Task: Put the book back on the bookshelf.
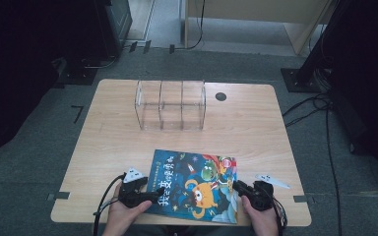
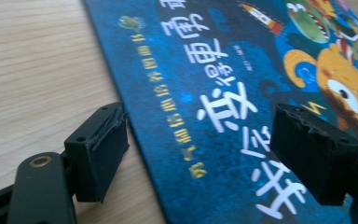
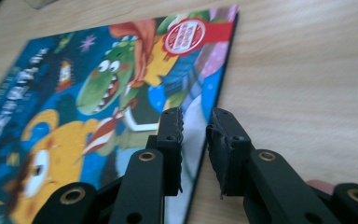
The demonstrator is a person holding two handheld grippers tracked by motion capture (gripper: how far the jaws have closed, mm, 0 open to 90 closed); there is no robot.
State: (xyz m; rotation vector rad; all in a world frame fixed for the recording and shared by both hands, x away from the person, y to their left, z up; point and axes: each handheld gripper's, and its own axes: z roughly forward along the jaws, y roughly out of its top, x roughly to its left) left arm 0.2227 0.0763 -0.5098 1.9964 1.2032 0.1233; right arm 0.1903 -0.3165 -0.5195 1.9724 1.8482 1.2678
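Both grippers are flanking the picture book (image 1: 197, 187): left gripper (image 2: 196, 154) gaping wide, right gripper (image 3: 195, 140) nearly closed, gripping nothing; jaws should straddle edges squarely.

One picture book (image 1: 195, 186) and one clear acrylic organizer (image 1: 171, 104) with three compartments are counted on one wooden table (image 1: 103, 142). Two grippers are counted: left gripper (image 1: 153, 195), right gripper (image 1: 236, 186). Two hands are seen.

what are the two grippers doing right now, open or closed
Left hand-held gripper: open, jaws wide apart over the book's left edge.
Right hand-held gripper: nearly closed at the book's right edge, holding nothing.
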